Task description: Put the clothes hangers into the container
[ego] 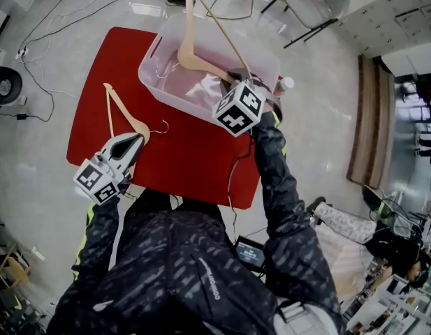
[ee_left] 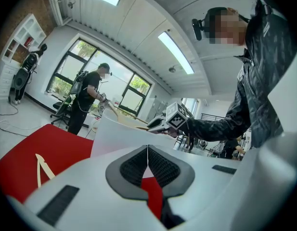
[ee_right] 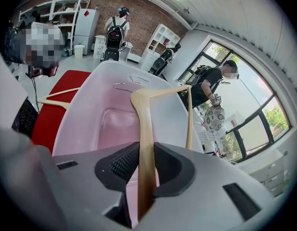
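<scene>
Right claw (ego: 234, 81) tilts steeply down over the container's (ego: 151, 63) near rim, clamped on a hanger (ego: 189, 53); left claw (ego: 133, 142), closed and empty, lies level left of it.

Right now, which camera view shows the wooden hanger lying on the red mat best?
The head view: that hanger shows whole, hook included, beside the left tongs. The left gripper view catches only a piece of it at the lower left; the right gripper view shows it small past the rim of the container.
</scene>
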Demonstrator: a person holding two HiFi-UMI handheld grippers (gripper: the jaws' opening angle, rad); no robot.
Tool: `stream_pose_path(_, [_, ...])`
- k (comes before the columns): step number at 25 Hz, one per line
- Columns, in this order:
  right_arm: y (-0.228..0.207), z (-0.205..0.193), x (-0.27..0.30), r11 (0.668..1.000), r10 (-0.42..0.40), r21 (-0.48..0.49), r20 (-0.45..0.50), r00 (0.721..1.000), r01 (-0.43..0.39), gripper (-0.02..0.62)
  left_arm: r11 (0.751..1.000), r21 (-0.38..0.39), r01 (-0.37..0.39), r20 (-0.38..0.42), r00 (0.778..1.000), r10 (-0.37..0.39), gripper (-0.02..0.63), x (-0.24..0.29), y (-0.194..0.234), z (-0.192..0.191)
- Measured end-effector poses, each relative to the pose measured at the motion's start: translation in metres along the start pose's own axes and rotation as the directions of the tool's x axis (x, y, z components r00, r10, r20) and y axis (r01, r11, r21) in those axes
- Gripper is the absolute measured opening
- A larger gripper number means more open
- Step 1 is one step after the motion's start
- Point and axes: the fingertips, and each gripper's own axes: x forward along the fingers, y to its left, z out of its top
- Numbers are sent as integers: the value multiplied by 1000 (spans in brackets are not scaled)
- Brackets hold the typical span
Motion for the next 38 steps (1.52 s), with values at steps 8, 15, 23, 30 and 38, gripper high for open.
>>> stream_pose_path(8, [9, 1, 11, 998, -15, -65, -27, 1000, 13, 97, 1000, -17, -5, -2, 1000, 5, 12, -7, 2, -7])
stream_pose_path(15, [24, -4, 18, 996, 67, -61, -51, 996, -70, 101, 999, -38, -18, -1, 1000, 18, 12, -12, 5, -13])
stream_pose_path(23, [42, -10, 36, 974, 221, -24, -82, 972, -224, 140, 998, -62, -14, -1, 1000, 14, 12, -12, 8, -19])
stream_pose_path(30, [35, 3, 30, 959, 268, 85, 35, 963, -270, 255, 997, -72, -22, -7, 1000, 22, 12, -15, 12, -22])
stream_pose_path(38, [19, 13, 28, 986, 151, 54, 83, 985, -156, 134, 997, -71, -13, 2, 1000, 14, 12, -7, 13, -19])
